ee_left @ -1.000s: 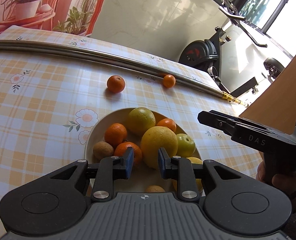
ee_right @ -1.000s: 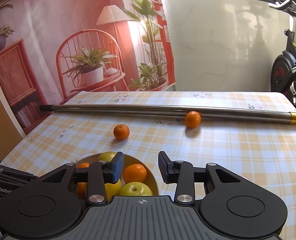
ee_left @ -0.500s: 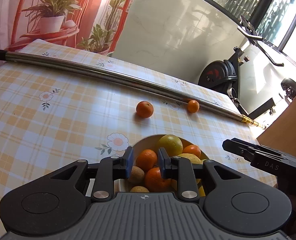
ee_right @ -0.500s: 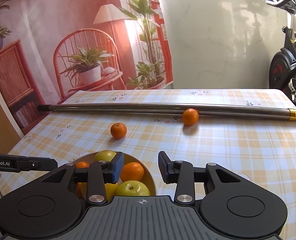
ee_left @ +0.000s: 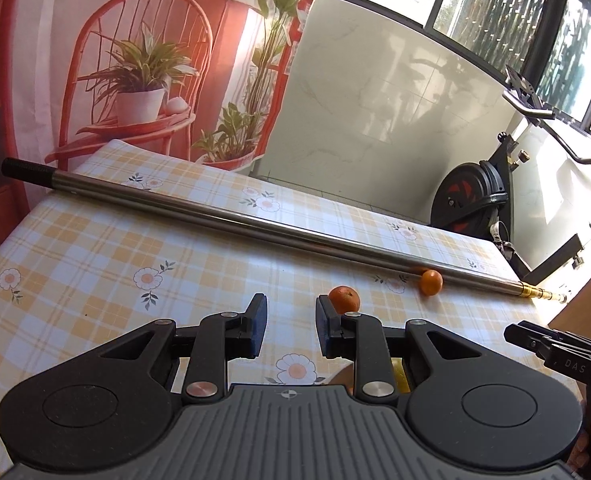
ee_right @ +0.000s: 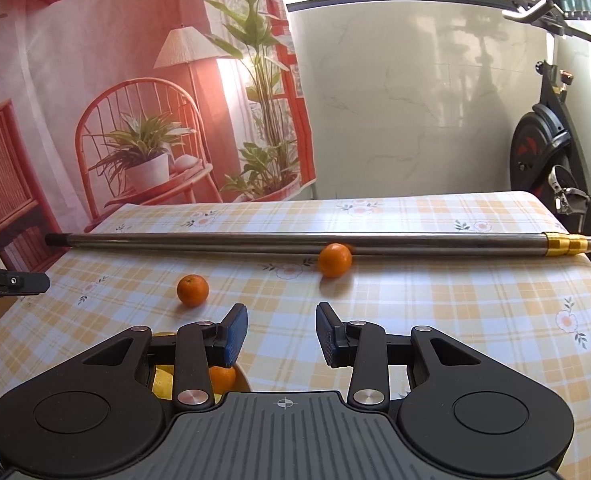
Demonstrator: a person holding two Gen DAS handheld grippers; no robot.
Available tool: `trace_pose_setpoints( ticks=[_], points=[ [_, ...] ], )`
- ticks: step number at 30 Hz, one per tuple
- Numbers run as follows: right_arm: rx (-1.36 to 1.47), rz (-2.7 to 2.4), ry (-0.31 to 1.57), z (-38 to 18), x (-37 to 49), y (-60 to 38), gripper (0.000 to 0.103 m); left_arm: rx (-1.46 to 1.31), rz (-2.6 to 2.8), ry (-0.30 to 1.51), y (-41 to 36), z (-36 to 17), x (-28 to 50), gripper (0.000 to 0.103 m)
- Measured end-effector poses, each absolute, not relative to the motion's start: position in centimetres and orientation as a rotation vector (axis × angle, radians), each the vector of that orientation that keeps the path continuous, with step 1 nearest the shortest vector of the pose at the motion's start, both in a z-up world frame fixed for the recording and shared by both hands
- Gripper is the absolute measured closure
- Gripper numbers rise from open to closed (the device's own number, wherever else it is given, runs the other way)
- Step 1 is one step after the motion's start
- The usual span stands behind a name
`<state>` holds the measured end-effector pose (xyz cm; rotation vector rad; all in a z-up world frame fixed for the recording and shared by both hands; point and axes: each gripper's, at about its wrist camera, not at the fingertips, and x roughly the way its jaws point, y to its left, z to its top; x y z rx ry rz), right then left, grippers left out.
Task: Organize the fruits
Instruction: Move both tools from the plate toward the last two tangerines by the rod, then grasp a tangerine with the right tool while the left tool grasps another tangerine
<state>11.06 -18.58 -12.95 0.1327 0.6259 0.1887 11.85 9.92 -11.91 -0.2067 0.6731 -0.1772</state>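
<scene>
Bright daylight from the barred upper-right windows (ee_left: 567, 20) glares off the glossy pale marble wall (ee_right: 415, 100), casts soft shadows leftward, and fisheye bending curves the sharp edges.

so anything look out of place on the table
Two oranges lie loose on the tablecloth outside the bowl: one in the open, one against a long metal pole lying across the table, itself odd among fruit.
</scene>
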Motion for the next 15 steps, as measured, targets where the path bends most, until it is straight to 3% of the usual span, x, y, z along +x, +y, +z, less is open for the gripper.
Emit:
trace_pose_setpoints(
  ticks=[15],
  points=[
    [-0.008, 0.137, 0.522, -15.1, 16.6, -19.3, 0.067, -0.204, -0.093, 0.666, 9.9, -12.1, 14.7, 0.075]
  ],
)
